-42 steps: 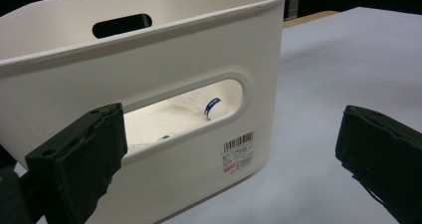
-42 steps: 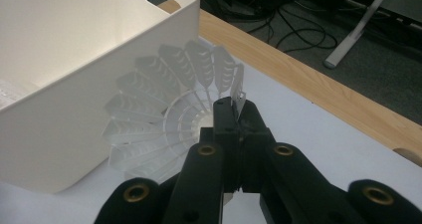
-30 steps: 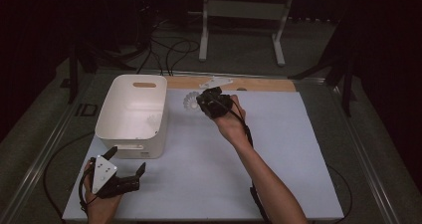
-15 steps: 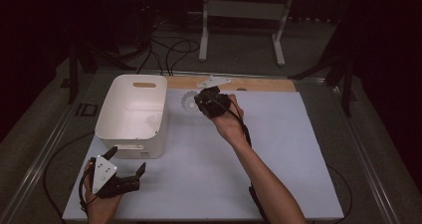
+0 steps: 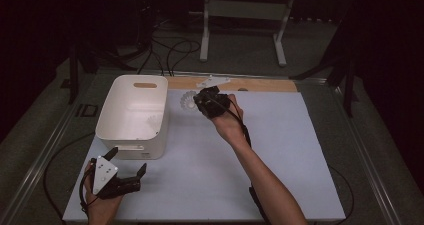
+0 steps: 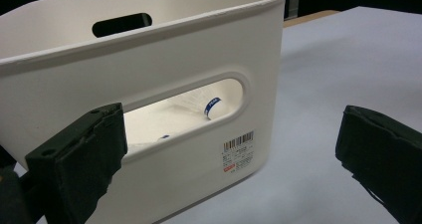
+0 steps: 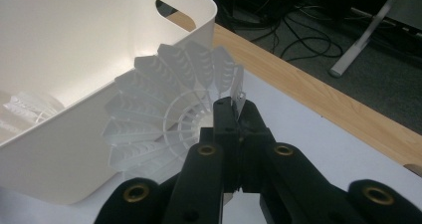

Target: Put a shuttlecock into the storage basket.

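A white plastic bin [image 5: 131, 146] stands at the mat's back left. Just off its right rim my right gripper [image 5: 202, 103] is shut on the skirt edge of a white shuttlecock [image 5: 188, 102]. In the right gripper view the jaws [image 7: 238, 114] pinch the feathered skirt [image 7: 159, 109] beside the bin wall [image 7: 74, 40], and another shuttlecock [image 7: 30, 107] lies inside. My left gripper [image 5: 127, 161] rests open near the front left corner, facing the bin's front wall [image 6: 199, 50]. Through the handle slot a blue-banded shuttlecock [image 6: 199, 102] shows between the wide jaws [image 6: 234, 134].
The white mat [image 5: 280, 150] covers the table, with a wooden strip [image 5: 265, 85] along its back edge and a small white bracket [image 5: 212, 80] on it. Cables and a metal stand [image 5: 242, 10] sit on the floor behind.
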Tool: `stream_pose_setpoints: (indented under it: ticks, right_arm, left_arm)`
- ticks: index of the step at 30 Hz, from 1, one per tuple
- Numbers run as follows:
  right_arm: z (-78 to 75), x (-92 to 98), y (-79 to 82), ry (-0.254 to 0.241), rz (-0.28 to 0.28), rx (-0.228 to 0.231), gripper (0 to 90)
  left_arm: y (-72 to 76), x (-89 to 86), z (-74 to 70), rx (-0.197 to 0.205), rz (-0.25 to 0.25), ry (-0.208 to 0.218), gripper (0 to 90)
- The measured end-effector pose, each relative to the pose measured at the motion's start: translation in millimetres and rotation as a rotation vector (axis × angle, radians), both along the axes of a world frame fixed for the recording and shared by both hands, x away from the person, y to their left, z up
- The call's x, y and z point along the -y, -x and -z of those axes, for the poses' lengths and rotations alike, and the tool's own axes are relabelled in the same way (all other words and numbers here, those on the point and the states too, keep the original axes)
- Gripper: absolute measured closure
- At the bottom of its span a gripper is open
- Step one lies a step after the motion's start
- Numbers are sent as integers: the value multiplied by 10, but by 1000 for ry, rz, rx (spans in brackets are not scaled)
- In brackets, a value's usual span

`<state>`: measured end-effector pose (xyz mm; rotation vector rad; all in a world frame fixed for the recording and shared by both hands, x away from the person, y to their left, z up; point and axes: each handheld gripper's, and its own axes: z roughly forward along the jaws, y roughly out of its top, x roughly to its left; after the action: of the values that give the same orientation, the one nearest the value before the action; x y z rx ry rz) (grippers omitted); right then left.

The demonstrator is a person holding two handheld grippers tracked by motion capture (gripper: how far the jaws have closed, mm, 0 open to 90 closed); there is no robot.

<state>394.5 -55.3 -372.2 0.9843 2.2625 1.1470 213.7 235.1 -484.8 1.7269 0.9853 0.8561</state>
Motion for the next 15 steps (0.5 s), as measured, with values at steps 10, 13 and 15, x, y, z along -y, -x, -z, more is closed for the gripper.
stream_pose_setpoints:
  ticks: [10,13,15]
  right_arm:
    - [-38,-25,-2,-5,-2,7,893]
    - [-43,-36,-7,-5,-5,6,893]
    - [-44,-39,-8,-6,-4,5,893]
  left_arm:
    - [2,-5,-1,0,-3,2,2]
    - [2,-5,-1,-1,-3,1,2]
    - [2,-5,-2,-1,-2,0,2]
